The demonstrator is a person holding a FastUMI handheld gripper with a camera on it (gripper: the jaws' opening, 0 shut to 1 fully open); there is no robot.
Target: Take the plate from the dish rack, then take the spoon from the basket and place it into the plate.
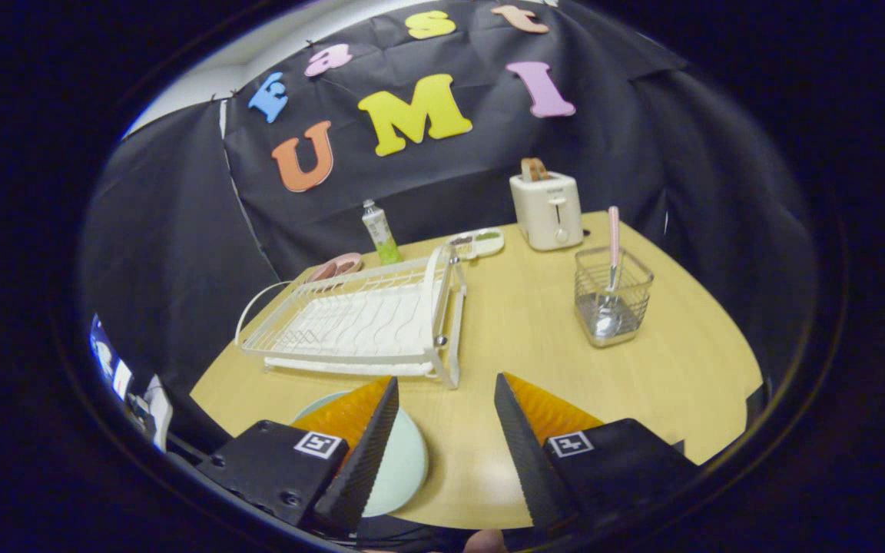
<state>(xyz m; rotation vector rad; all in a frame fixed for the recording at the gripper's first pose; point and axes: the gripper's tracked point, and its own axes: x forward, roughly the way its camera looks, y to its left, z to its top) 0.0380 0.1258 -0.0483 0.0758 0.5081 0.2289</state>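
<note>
My gripper point(446, 384) is open, with nothing between its two black fingers. A pale green plate point(404, 465) lies flat on the wooden table point(519, 330), partly under the left finger point(369, 445). Just beyond the fingers stands the white wire dish rack point(358, 319), with nothing in its slots. Further off, ahead of the right finger, a wire basket point(611, 296) holds a spoon point(611, 253) with a pink handle, standing upright, bowl down.
A white toaster point(548, 209) with bread in it stands at the back of the table. Beside it lie a small tray point(477, 243), a green tube point(381, 232) and a pink dish point(335, 267). Bare tabletop lies between rack and basket.
</note>
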